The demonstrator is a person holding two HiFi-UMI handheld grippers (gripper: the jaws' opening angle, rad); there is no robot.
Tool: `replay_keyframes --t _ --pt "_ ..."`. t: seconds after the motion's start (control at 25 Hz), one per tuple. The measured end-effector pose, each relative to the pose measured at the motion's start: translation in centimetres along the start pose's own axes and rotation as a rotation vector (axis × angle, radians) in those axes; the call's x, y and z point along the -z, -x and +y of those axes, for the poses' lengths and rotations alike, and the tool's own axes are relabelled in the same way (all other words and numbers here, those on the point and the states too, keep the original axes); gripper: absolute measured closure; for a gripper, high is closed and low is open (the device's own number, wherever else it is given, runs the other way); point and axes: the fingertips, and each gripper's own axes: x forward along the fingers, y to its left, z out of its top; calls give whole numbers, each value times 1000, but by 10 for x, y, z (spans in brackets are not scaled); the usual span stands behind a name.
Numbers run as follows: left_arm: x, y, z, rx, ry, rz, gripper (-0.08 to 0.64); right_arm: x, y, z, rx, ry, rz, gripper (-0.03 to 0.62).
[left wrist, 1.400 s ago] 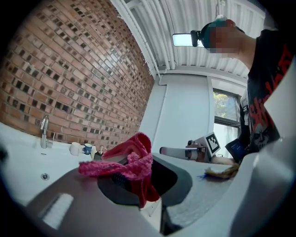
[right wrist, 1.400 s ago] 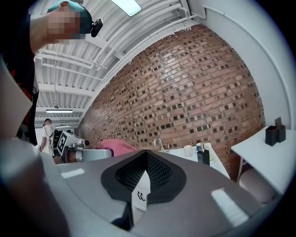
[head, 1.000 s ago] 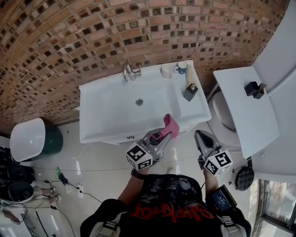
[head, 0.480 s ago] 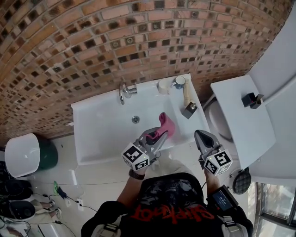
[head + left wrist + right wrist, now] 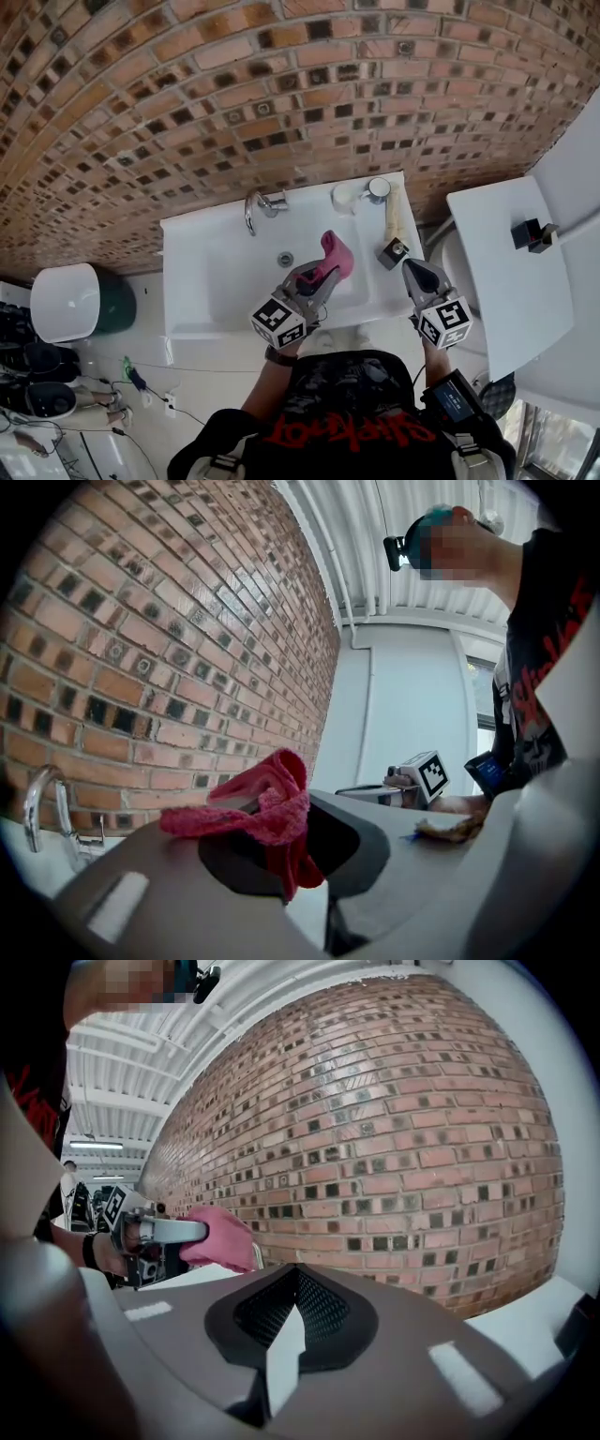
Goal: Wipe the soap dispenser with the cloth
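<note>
— Where is the soap dispenser (image 5: pixel 393 225)?
— Only the head view shows it, right of centre on the sink's (image 5: pixel 192 281) rim. The left hand-held gripper (image 5: pixel 323 275) clamps the pink cloth (image 5: pixel 336 253) over the basin. The right hand-held gripper (image 5: pixel 413 268), just below the dispenser, is closed on nothing.

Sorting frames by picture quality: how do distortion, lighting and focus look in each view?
Head view: fisheye bows the brick wall; even light, no hard shadows on the sink. Left gripper view: dark corners, the cloth looms large. Right gripper view: wall bulges, sheen on its upper bricks.
</note>
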Motion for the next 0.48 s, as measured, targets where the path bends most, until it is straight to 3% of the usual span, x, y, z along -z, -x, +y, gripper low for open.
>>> replay_keyframes --t 0.12,0.36,0.48 --pt "4 -13 -1 -27 -9 12 518 21 -12 -36 0 -15 26 592" --pt "26 -18 -4 3 38 38 518 110 -49 -72 9 89 140 384" --pt "24 -14 0 39 12 48 518 159 -69 -77 17 27 201 259"
